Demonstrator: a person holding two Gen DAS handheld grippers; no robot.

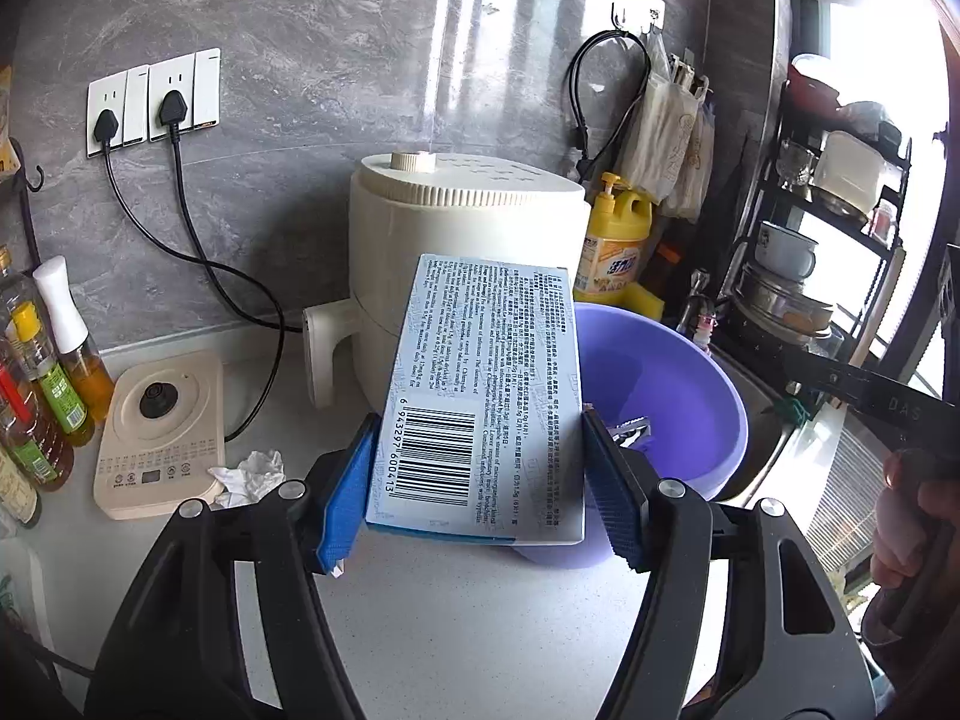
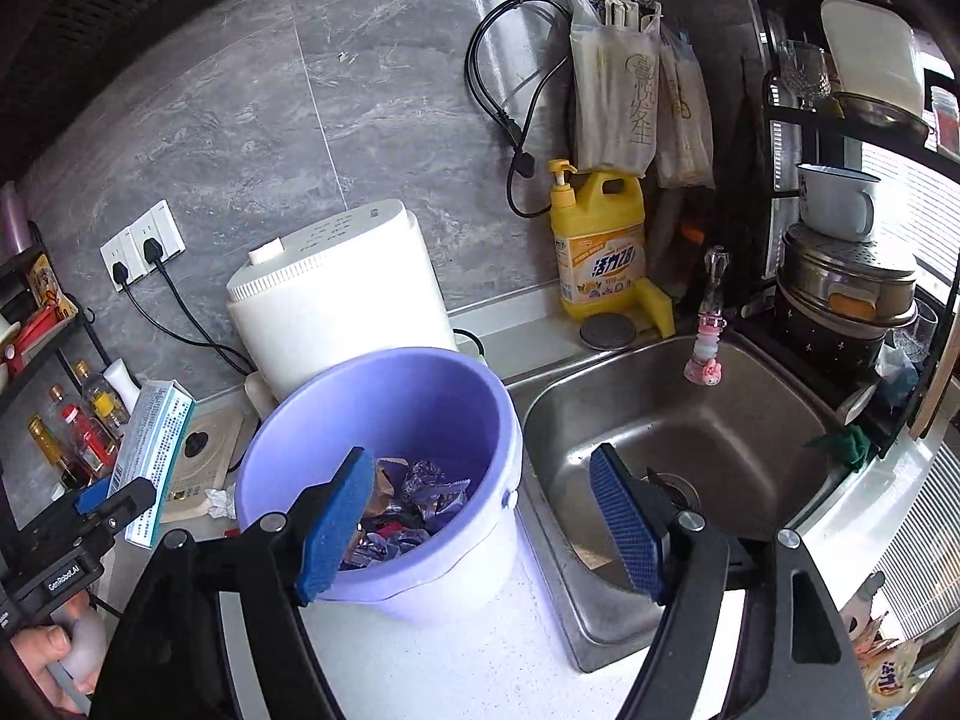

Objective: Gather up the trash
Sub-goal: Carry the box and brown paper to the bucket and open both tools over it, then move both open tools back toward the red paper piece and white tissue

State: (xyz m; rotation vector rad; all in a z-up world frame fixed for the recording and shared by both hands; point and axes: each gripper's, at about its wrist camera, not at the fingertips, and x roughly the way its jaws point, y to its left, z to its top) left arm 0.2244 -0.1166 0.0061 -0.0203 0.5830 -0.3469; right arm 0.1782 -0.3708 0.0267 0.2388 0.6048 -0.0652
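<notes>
Two grippers work over my purple bucket [image 2: 384, 456], already holding wrappers [image 2: 414, 504]. My left gripper [image 1: 480, 480] pinches the medicine carton [image 1: 480, 396] beside its rim for dropping; my right gripper [image 2: 480, 516] hangs spread, empty.

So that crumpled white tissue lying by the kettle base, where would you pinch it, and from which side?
Judging by its pose, pinch the crumpled tissue across its raised, bunched middle, coming from above. It lies low on the counter and seems to touch the kettle base, so a sideways approach looks blocked there. The right gripper is open and empty; the left gripper holds the box.
</notes>
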